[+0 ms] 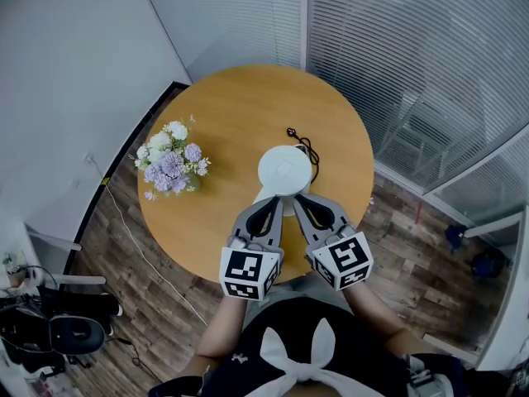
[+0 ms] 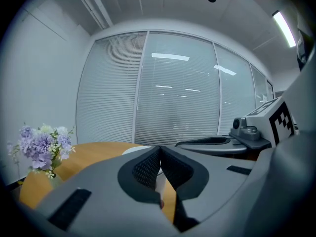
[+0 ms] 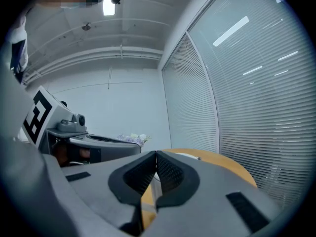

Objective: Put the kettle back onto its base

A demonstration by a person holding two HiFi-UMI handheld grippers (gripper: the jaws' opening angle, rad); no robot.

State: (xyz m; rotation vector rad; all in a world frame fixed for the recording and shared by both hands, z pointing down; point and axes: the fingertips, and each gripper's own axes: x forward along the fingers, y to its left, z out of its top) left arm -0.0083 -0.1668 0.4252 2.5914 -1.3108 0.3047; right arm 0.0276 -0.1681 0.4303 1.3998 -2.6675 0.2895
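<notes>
One white kettle, contents hidden, flowers nearby

**Desk:** What does your feed show of the rig itself?

**Operator:** I see twins. The left gripper and the right gripper both have smooth grey shells that taper to a point, with a black-rimmed oval hollow in each.

**Desk:** Any markings?

**Operator:** Each carries a white marker cube printed with black squares. Up close I make out black mesh-textured pads, black rectangular slots in the shell and a small dark lens on the right unit.

**Desk:** And the wearer?

**Operator:** I see a dark top with a white bow and no sleeves over the forearms.
</notes>
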